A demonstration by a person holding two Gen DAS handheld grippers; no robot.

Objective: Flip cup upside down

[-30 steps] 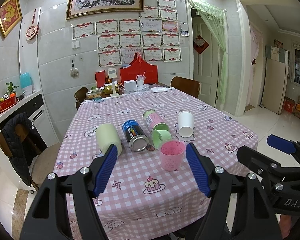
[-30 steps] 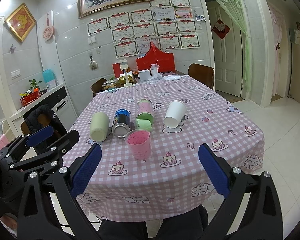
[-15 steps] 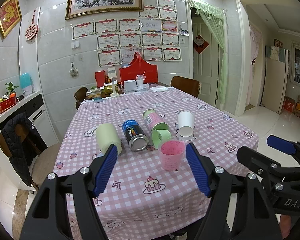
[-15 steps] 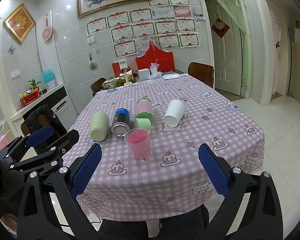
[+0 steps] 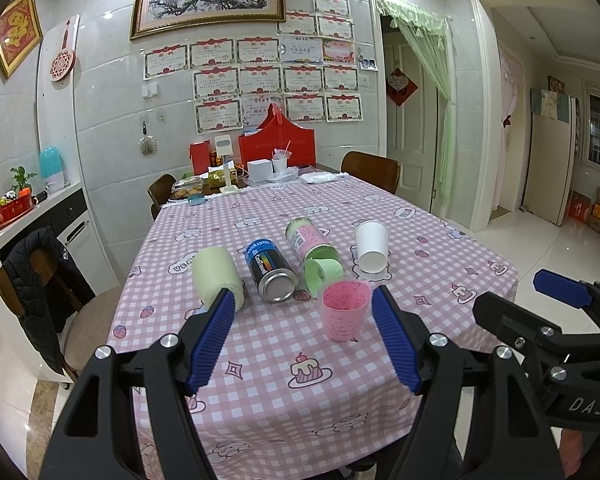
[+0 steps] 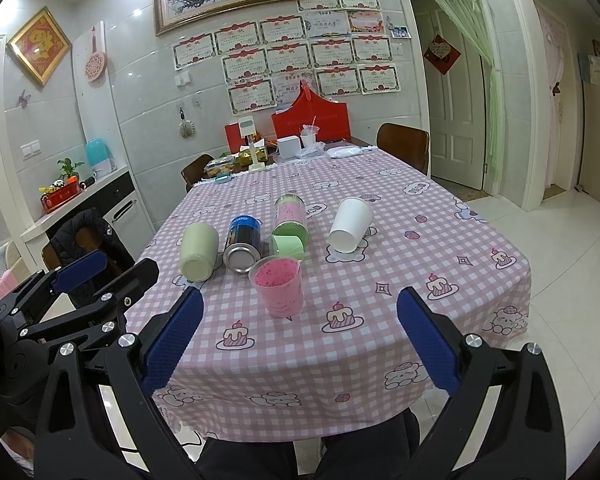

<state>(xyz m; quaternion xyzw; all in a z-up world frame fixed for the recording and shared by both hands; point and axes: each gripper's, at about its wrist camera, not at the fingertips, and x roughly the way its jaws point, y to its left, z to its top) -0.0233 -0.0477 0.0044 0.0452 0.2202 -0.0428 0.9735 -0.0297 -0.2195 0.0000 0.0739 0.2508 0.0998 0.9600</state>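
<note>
A pink translucent cup stands upright, mouth up, near the front of the pink checked table; it also shows in the right wrist view. My left gripper is open and empty, held in front of the table, the cup just beyond its right finger. My right gripper is open wide and empty, short of the table's front edge, with the cup ahead between its fingers. Each gripper shows at the other view's edge.
Behind the pink cup lie a pale green cup, a dark can, a green and pink canister and a white paper cup. Boxes and clutter stand at the far end. Chairs flank the table.
</note>
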